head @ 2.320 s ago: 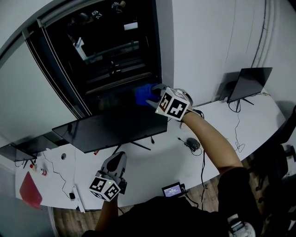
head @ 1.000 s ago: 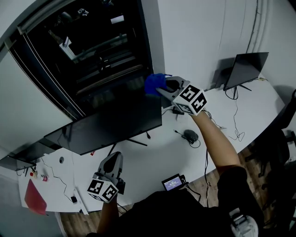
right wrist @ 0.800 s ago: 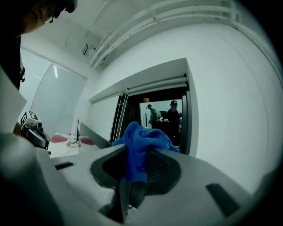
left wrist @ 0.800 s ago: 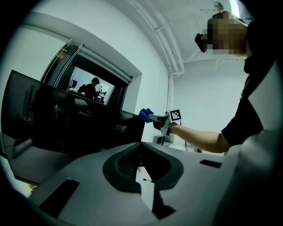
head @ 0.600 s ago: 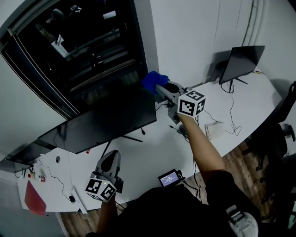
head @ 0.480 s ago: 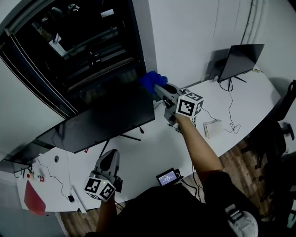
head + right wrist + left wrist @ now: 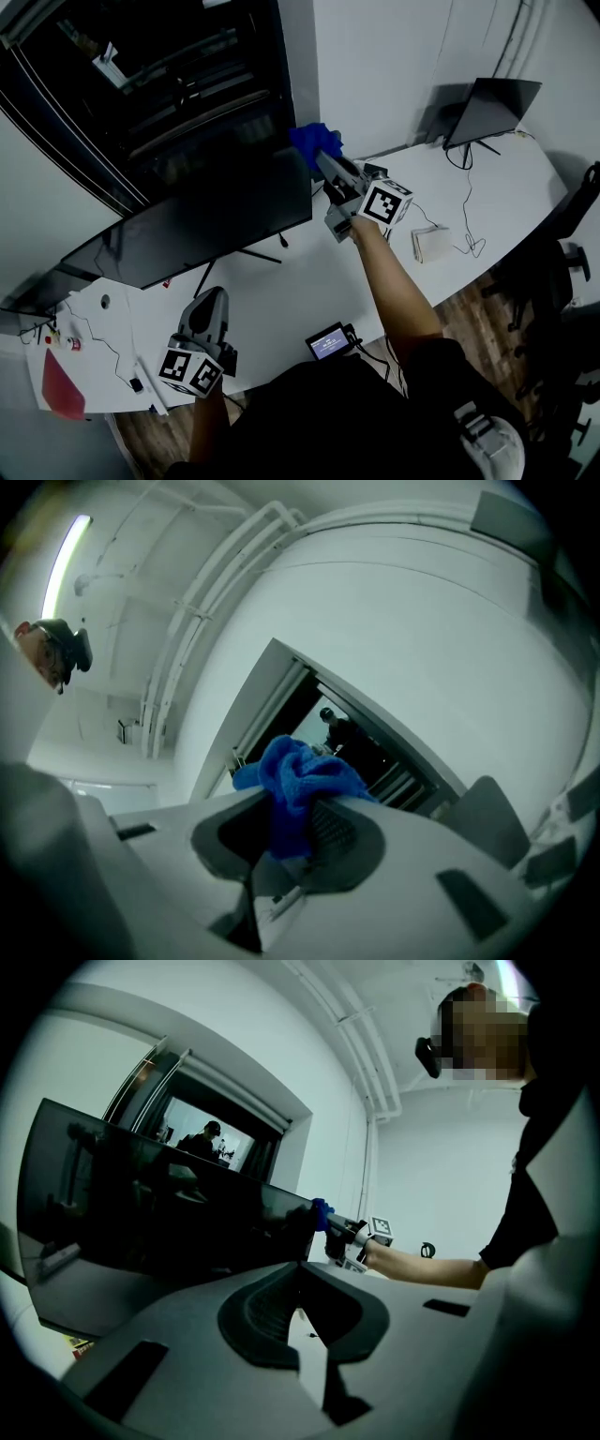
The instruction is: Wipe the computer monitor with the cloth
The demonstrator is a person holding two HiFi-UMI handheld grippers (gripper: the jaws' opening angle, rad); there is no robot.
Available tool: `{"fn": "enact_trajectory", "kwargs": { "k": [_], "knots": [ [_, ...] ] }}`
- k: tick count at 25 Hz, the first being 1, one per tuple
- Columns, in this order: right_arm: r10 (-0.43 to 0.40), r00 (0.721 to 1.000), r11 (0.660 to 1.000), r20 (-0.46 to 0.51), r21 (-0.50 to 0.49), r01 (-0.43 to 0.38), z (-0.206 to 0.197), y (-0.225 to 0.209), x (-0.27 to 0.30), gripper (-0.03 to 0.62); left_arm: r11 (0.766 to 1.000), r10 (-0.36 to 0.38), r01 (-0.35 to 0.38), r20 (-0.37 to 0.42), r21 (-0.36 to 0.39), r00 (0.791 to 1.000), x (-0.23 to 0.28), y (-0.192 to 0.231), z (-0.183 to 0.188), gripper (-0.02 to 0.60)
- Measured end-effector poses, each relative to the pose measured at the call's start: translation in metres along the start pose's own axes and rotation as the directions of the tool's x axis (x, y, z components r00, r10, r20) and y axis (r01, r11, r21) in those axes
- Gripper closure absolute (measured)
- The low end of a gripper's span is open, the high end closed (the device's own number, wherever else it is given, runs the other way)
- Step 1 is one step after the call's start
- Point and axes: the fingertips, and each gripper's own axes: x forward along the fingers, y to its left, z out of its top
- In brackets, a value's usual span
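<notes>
— Where is the cloth (image 7: pixel 315 141)?

— It is bunched, blue, and pinched in the right gripper (image 7: pixel 324 159). That gripper's own view shows both fingers (image 7: pixel 342 832) closed on its lower folds, while the rest billows up above the tips.

— And how does the person hold that arm?

— The right arm stretches almost straight out across the white worktop (image 7: pixel 300 291), forearm bare. The gripper tilts up and away from the body, its marker cube (image 7: pixel 385 202) nearest the wrist. The cloth sits at the upper right corner of the dark monitor (image 7: pixel 187 234). Whether it presses on the glass cannot be made out.

— What about the other side?

— The left gripper (image 7: pixel 210 302) hangs low and close to the body over the near edge of the worktop, well apart from the monitor. It points forward at the screen's lower part. Its fingers (image 7: pixel 258 1321) are together at the tips, with nothing between them.

— Anything else on the worktop?

— A second screen (image 7: pixel 492 105) stands at the far right end, and a small lit device (image 7: pixel 328 342) lies near the person.
</notes>
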Motion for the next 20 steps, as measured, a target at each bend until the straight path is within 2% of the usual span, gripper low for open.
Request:
{"fn": "enact_trajectory", "kwargs": {
  "k": [6,13,17,20],
  "knots": [
    [0.049,0.996,0.992,0.069,0.109,-0.057,-0.004,0.001,-0.001,0.51,0.999,0.033,-0.033,0.002,-0.016,0.999,-0.013,0.007,-0.006,0.588],
    [0.028,0.993,0.983,0.112,0.179,-0.048,-0.011,-0.004,-0.009,0.51,0.999,0.039,-0.039,0.014,-0.021,0.999,-0.015,0.001,-0.009,0.588],
    [0.021,0.989,0.961,0.146,0.269,-0.06,-0.017,-0.008,-0.013,0.511,0.999,0.049,-0.049,0.02,-0.018,0.999,-0.017,0.0,-0.007,0.588],
    [0.027,0.987,0.955,0.157,0.288,-0.072,-0.019,-0.009,-0.013,0.511,0.998,0.065,-0.065,0.026,-0.017,0.998,-0.019,0.002,-0.006,0.588]
  ]
}}
